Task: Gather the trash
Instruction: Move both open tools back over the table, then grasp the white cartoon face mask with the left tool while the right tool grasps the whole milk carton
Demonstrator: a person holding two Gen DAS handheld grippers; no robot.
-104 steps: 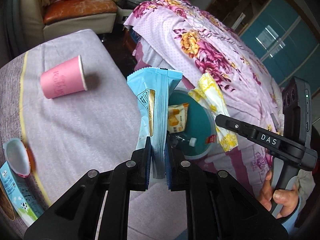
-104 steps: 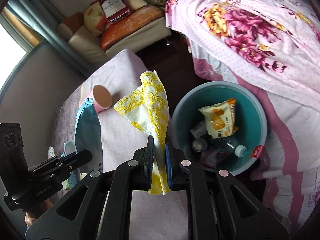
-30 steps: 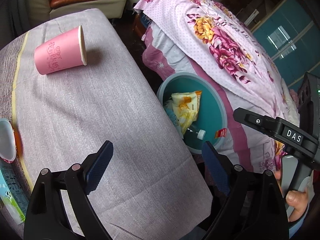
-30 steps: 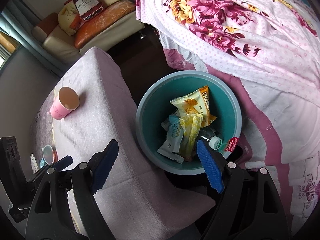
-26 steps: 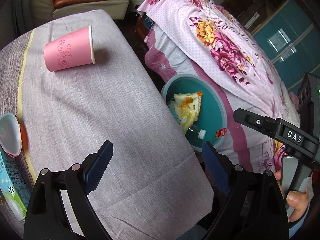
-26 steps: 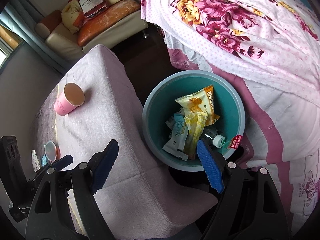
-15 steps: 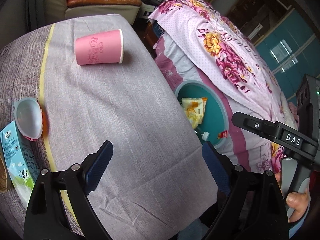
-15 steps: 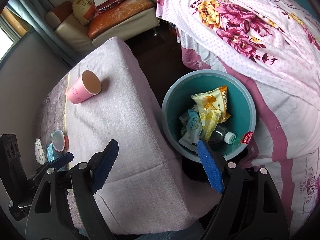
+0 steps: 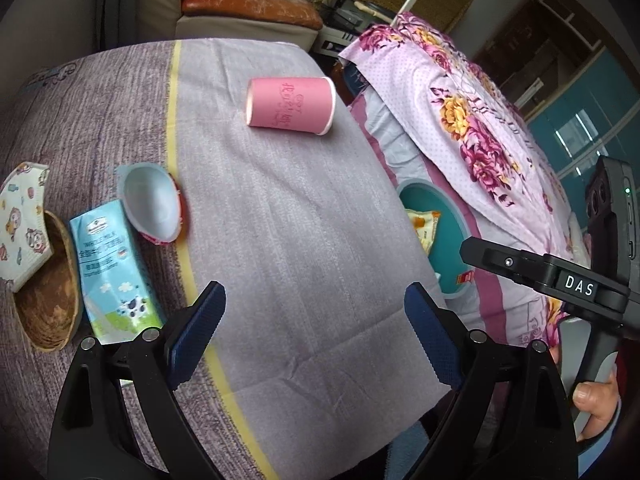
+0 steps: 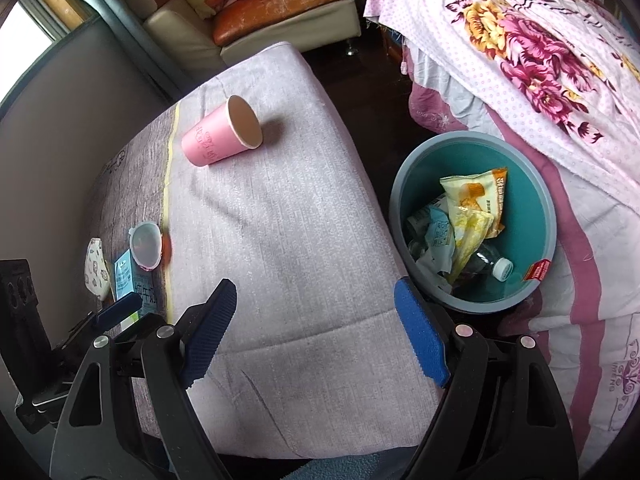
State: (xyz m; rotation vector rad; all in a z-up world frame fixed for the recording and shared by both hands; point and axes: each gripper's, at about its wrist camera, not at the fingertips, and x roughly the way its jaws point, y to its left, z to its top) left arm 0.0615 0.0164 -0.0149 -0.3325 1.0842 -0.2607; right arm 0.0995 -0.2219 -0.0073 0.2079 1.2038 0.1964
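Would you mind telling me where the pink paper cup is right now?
The pink paper cup lies on its side at the table's far end, nearer the edge by the teal trash bin, well beyond the yogurt cup and milk carton.

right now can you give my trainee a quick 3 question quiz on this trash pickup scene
1. True or false: the pink paper cup stands upright on the table.
2. Which holds a plastic bottle: (a) the teal bin, (b) the table, (c) the left gripper?
3. Fill in: the right gripper is ___.

Key: 1 false, it lies on its side. 2 a. 3 open, holding nothing.
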